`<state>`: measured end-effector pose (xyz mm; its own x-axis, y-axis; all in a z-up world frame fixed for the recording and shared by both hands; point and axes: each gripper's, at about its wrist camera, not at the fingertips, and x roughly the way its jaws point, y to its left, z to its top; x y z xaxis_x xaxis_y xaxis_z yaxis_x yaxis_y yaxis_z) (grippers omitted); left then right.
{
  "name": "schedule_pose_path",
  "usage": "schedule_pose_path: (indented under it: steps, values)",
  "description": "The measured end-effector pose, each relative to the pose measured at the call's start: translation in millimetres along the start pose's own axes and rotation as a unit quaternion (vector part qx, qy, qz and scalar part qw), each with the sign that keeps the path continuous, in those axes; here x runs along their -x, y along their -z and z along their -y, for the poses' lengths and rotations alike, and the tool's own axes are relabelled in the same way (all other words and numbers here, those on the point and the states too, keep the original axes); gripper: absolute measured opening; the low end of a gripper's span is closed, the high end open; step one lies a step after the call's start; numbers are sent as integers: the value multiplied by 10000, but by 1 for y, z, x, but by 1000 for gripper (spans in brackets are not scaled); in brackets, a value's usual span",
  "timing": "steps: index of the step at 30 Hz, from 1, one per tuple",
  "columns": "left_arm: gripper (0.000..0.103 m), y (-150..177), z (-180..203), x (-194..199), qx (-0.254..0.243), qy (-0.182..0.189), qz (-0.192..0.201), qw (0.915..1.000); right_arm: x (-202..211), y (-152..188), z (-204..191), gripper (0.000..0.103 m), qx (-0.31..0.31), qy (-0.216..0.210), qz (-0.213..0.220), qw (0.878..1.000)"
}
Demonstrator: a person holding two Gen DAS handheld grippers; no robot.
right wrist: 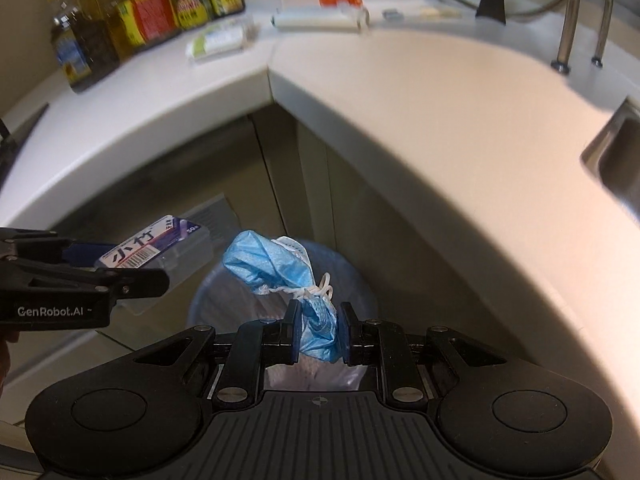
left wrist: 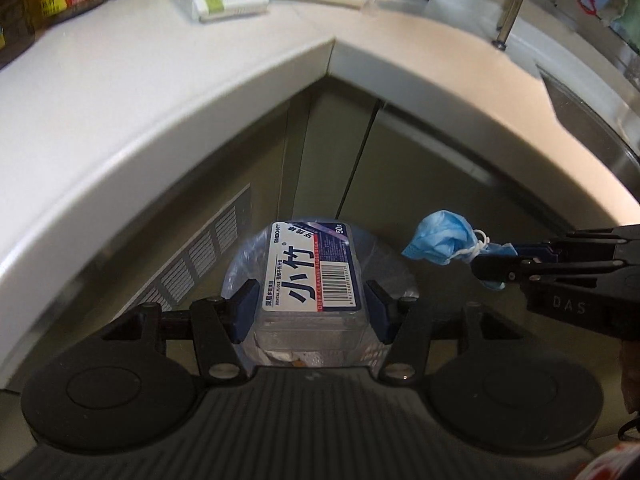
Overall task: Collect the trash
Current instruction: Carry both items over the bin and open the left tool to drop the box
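- Holding a clear dental floss box [left wrist: 314, 276] in my left gripper [left wrist: 312, 312], fingers [left wrist: 244, 310] closed partway against both long sides of the box, label facing up.
- Floss box hangs directly above the bin [left wrist: 394, 276], which is lined with a clear bag and sits on the floor in the corner below the bench [left wrist: 160, 92].
- My right gripper [right wrist: 320, 330] has its fingers [right wrist: 292, 330] pinched nearly together on a crumpled blue face mask [right wrist: 276, 264]; mask is bunched up and tied round with its white ear loop, sticking out forward past the fingertips.
- Mask also sits over the bin [right wrist: 360, 280], just beside the floss box [right wrist: 160, 248], not touching it.
- Some trash already in the bin, can't tell what.
- On the bench: sauce jars and bottles [right wrist: 132, 20], a wrapped pack [right wrist: 218, 40], a white tube [right wrist: 316, 20], all well back from the edge.
- Sink [right wrist: 616, 160] to the right.
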<state>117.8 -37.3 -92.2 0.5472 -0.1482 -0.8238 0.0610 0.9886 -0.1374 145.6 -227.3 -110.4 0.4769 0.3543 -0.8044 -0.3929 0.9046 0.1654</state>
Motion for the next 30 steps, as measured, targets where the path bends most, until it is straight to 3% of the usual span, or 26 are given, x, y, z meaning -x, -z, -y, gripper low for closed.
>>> schedule_pose_path:
  steps: [9,30]
  values:
    - [53,14,-14,-49,395,-49,-464,9981,-42,14,-1,19,-130,24,-384,9992]
    - [53,11,-17,-91,496,-42,-733,9961,-91,5,-4,19,-287,120,-695,9971]
